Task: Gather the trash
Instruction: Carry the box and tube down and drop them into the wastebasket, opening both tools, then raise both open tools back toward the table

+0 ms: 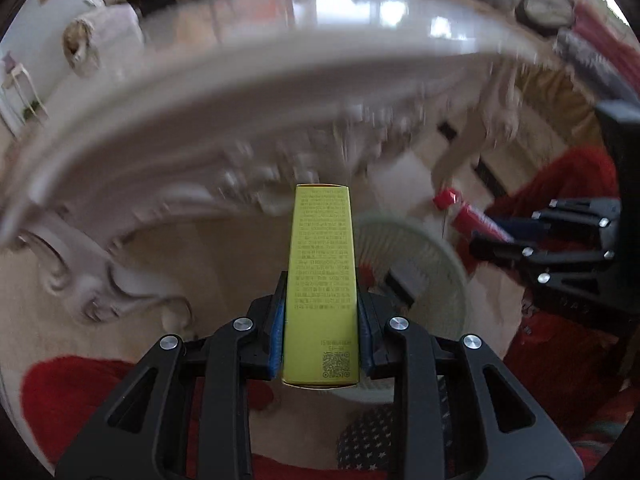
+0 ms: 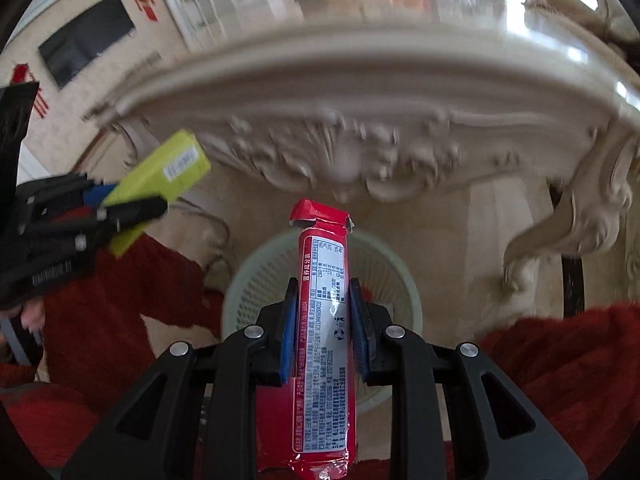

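Left gripper clamps yellow box, right gripper clamps red wrapper; basket below, table edge beyond

Bright daylight, seemingly from windows beyond the desk, leaves white glare patches on its glossy top. Motion blur smears the carved desk edge and background; the fisheye bends everything outward, with dark corners.

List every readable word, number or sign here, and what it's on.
Yellow box: dense printed text and a QR code, too small to read.
Red wrapper: nutrition table, recycling sign and fine print, too small to read.
White sticker on the box: blurred.
Nothing else legible.
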Tool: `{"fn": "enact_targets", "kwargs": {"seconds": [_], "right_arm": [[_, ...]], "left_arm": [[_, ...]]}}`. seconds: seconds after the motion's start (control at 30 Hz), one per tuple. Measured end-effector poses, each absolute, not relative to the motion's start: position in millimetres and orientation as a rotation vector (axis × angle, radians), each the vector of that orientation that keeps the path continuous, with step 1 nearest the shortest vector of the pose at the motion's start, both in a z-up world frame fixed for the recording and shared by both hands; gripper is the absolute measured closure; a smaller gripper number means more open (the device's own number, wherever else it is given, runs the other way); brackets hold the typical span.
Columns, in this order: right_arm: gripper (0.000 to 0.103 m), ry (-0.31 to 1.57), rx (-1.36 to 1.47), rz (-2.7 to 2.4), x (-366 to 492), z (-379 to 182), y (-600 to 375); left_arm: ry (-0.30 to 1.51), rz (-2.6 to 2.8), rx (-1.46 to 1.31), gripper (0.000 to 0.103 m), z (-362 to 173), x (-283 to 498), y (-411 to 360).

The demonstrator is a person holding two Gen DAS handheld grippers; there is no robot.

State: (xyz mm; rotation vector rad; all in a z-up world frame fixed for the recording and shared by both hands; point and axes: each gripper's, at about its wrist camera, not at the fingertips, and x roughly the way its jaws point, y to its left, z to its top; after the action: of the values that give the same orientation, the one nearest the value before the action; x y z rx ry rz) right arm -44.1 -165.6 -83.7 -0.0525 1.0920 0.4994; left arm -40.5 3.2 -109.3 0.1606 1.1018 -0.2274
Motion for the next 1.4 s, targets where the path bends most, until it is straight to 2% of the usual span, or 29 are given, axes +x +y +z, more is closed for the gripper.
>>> {"fn": "enact_targets", "kwargs": {"seconds": [0.1, 0.27, 0.3, 0.33, 0.37, 0.47, 0.57, 0.77, 0.87, 1.0, 1.07, 1.1, 1.17, 1.33, 1.4], "right_arm": [[0.08, 1.162, -0.078, 0.492, -48, -110, -161], [0.08, 1.225, -0.101, 0.477, -52, -129, -161], [0.08, 1.232, -0.104, 0.475, -49, -131, -161], [0.08, 1.243, -0.108, 0.478, -48, -134, -160], [0.079, 1.254, -0.109, 0.476, -48, -137, -161], [0.076, 1.296, -0.119, 0.459, -45, -146, -159], [0.042, 1.299, -0.106, 0.422, -43, -147, -163], [0.041, 1.263, -0.043, 0.409, -38, -139, -170], [0.041, 1.216, -0.038, 0.434, -40, -120, -174], [0.041, 1.061, -0.055, 0.464, -35, -58, -184], [0.039, 0.954, -0.025, 0.45, -20, -19, -195], [0.03, 0.897, -0.012, 0.427, -10, -1, -202], [0.024, 0.766, 0.017, 0.365, 19, 35, -218], [0.019, 0.62, -0.021, 0.232, 122, 83, -230], [0.019, 0.621, -0.021, 0.199, 170, 92, -230]], "left_arm": [[1.192, -0.235, 0.158, 0.074, -151, -39, -5], [1.304, -0.263, 0.169, 0.072, -190, -35, -15], [1.317, -0.256, 0.18, 0.065, -195, -33, -16], [1.321, -0.246, 0.188, 0.032, -197, -31, -16], [1.317, -0.239, 0.186, 0.01, -197, -31, -14], [1.324, -0.237, 0.164, 0.01, -201, -29, -11], [1.337, -0.231, 0.147, 0.01, -205, -28, -10], [1.268, -0.208, 0.162, 0.01, -176, -24, -5], [1.135, -0.234, 0.179, 0.01, -116, -21, 1], [0.951, -0.248, 0.147, 0.01, -27, 7, 12], [0.86, -0.218, 0.154, 0.01, 8, 40, 14], [0.826, -0.196, 0.161, 0.01, 20, 58, 14], [0.759, -0.149, 0.147, 0.01, 42, 114, 13], [0.713, -0.023, 0.068, 0.01, 49, 253, 5], [0.719, -0.008, 0.043, 0.01, 45, 298, -2]]}}
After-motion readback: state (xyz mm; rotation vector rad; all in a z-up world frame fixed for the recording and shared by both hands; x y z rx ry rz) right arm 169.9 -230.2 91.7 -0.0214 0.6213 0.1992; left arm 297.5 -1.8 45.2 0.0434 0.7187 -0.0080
